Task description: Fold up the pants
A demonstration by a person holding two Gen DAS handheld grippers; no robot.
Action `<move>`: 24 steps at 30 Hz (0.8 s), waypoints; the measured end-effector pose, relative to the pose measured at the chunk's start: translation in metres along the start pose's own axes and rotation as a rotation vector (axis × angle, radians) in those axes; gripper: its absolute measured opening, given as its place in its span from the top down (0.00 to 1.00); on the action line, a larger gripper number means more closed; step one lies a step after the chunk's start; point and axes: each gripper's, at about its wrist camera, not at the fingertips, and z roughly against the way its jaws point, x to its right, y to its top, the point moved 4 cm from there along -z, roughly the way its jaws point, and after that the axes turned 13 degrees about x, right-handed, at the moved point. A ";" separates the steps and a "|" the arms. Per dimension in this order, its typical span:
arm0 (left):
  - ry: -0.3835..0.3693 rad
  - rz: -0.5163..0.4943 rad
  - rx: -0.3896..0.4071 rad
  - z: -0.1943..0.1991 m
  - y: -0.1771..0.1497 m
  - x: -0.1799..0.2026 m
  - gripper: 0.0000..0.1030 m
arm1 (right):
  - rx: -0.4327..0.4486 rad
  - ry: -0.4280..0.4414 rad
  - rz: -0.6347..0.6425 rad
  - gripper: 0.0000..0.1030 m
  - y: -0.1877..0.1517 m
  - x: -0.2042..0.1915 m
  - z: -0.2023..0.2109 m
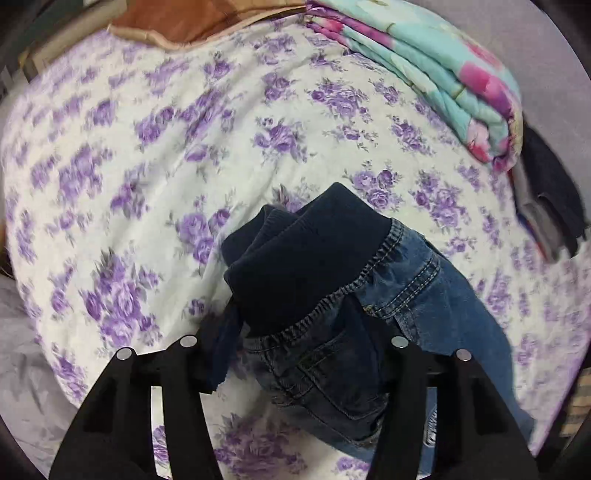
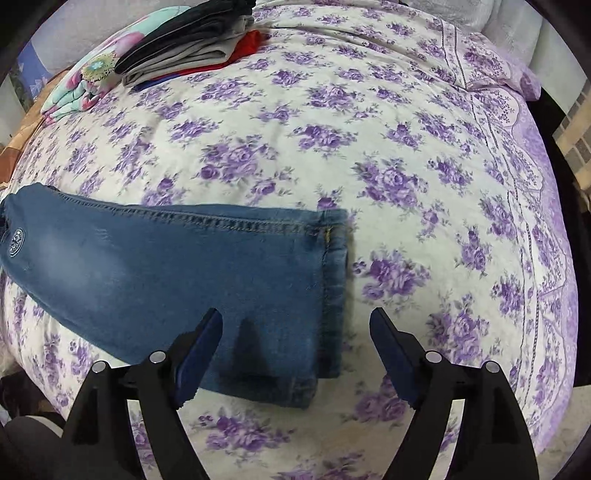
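Note:
Blue denim pants lie on a bed with a purple-flowered sheet [image 1: 147, 147]. In the left wrist view their waist [image 1: 332, 295], with a dark navy ribbed band, is bunched up and fills the gap between the fingers of my left gripper [image 1: 295, 343]. Both pads press on the cloth, and the fingertips are hidden by it. In the right wrist view a flat pant leg [image 2: 166, 266] runs in from the left and ends in a stitched hem [image 2: 332, 280]. My right gripper [image 2: 295, 332] hangs open over that hem end, its blue pads [image 2: 199, 354] clear of the denim.
A folded teal and pink quilt [image 1: 443, 74] lies at the far side of the bed, with a stack of folded dark, grey and red clothes [image 2: 192, 40] beside it. A brown cloth [image 1: 184, 22] sits at the head. The bed's lilac border [image 2: 546, 258] drops off at the right.

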 end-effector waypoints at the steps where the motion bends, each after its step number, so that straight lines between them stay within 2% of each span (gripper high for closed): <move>1: 0.022 -0.049 0.007 0.001 0.001 0.007 0.51 | -0.005 0.004 -0.017 0.19 -0.001 0.000 0.000; 2: 0.030 -0.070 0.013 0.002 0.001 0.010 0.55 | -0.006 0.005 -0.029 0.19 -0.003 0.000 0.001; 3: 0.031 -0.085 0.022 0.005 0.001 0.013 0.64 | -0.007 0.009 -0.054 0.19 -0.003 0.000 0.001; 4: 0.043 -0.117 0.043 0.009 0.004 0.016 0.68 | -0.007 0.012 -0.075 0.19 -0.003 0.001 0.001; 8: 0.104 -0.223 0.083 0.008 0.020 0.016 0.68 | 0.000 0.025 -0.160 0.19 -0.002 0.002 0.002; 10: 0.132 -0.278 0.085 -0.003 0.022 0.010 0.56 | -0.002 0.012 -0.219 0.16 -0.006 0.008 -0.001; 12: 0.199 -0.314 0.107 -0.006 0.020 0.005 0.30 | -0.034 -0.017 -0.320 0.12 -0.019 0.021 -0.009; 13: 0.227 -0.338 0.128 -0.004 0.017 0.004 0.28 | -0.049 -0.003 -0.364 0.11 -0.024 0.024 -0.014; 15: 0.217 -0.353 0.121 0.000 0.017 0.005 0.28 | -0.098 0.064 -0.482 0.11 -0.039 0.031 -0.027; 17: 0.201 -0.322 0.118 0.017 0.021 -0.002 0.28 | -0.092 0.088 -0.539 0.10 -0.045 0.034 -0.029; 20: 0.152 -0.329 0.186 0.048 0.025 0.008 0.29 | -0.064 0.157 -0.521 0.10 -0.037 0.024 -0.023; 21: 0.113 -0.348 0.206 0.057 0.022 0.017 0.27 | -0.055 0.169 -0.508 0.11 -0.034 0.020 -0.021; 22: 0.062 -0.365 0.218 0.064 0.017 0.031 0.20 | -0.059 0.170 -0.488 0.11 -0.033 0.016 -0.022; 24: -0.001 -0.394 0.210 0.066 0.006 0.052 0.14 | -0.101 0.180 -0.464 0.10 -0.035 0.005 -0.033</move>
